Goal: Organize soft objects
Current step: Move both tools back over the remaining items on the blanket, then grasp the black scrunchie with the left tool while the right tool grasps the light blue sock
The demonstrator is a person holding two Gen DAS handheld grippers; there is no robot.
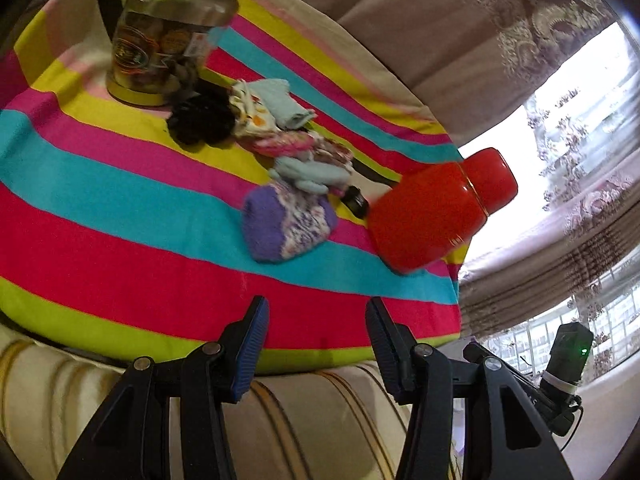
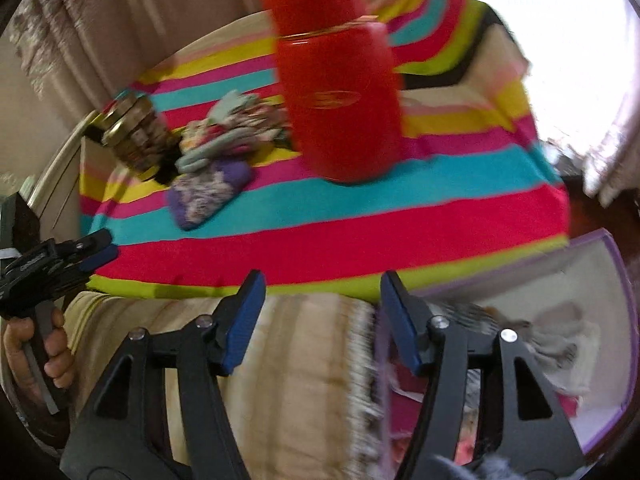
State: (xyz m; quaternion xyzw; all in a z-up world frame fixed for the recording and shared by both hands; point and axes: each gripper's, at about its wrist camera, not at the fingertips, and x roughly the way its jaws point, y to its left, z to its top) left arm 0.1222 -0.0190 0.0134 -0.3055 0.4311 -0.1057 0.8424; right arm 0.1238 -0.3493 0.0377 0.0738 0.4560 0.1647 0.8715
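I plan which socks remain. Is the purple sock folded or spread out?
Folded: the purple sock lies as a compact bundle on the striped cloth, apart from the pile.

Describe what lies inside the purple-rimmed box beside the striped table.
The purple-rimmed box holds blurred soft items: grey fuzzy fabric and pink pieces lower down. The right gripper covers part of it; deeper contents are hidden.

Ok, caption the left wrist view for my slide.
Open left gripper faces purple sock bundle and red flask.
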